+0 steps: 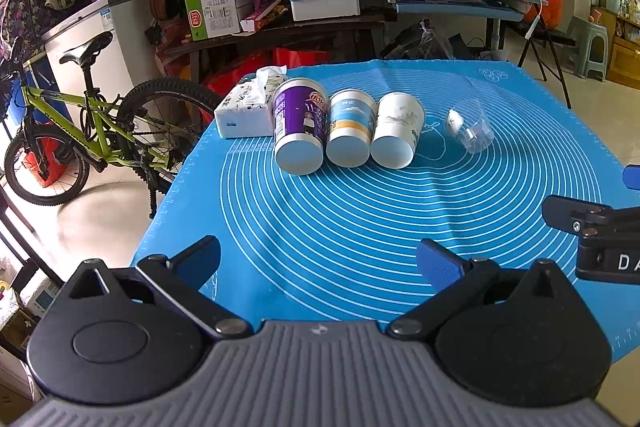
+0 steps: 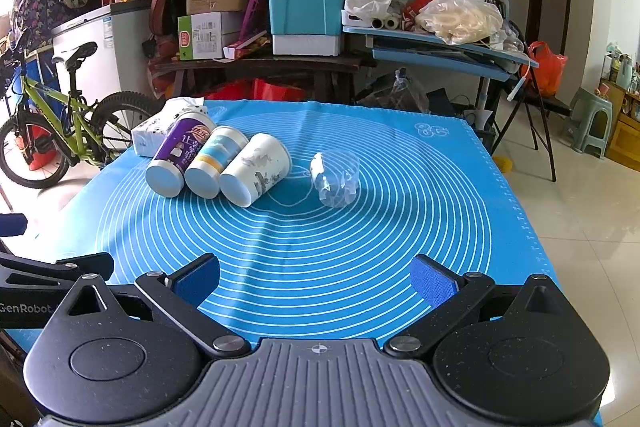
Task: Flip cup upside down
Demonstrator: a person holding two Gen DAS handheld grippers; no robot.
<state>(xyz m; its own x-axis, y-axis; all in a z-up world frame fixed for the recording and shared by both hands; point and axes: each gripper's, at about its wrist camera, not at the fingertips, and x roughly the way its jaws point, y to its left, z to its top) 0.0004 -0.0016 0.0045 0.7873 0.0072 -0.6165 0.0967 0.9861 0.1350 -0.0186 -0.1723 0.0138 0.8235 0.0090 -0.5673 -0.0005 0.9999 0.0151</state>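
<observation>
Four cups lie on their sides toward the far-left part of the blue mat (image 2: 400,235): purple cup (image 2: 176,159), blue-banded cup (image 2: 216,161), white cup (image 2: 256,169), clear plastic cup (image 2: 336,179). Left gripper (image 1: 318,263) and right gripper (image 2: 316,281) hover spread wide and empty at the near edge; no cup is inverted yet.

Three cups (image 2: 216,163) lie side by side on the mat (image 2: 304,247), tissue pack (image 2: 160,129) behind-left, plastic cup (image 2: 336,179) right.

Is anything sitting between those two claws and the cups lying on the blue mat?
Nothing visible: only bare blue silicone mat lies between the open right gripper, the open left gripper and the nearest white paper cup.
</observation>
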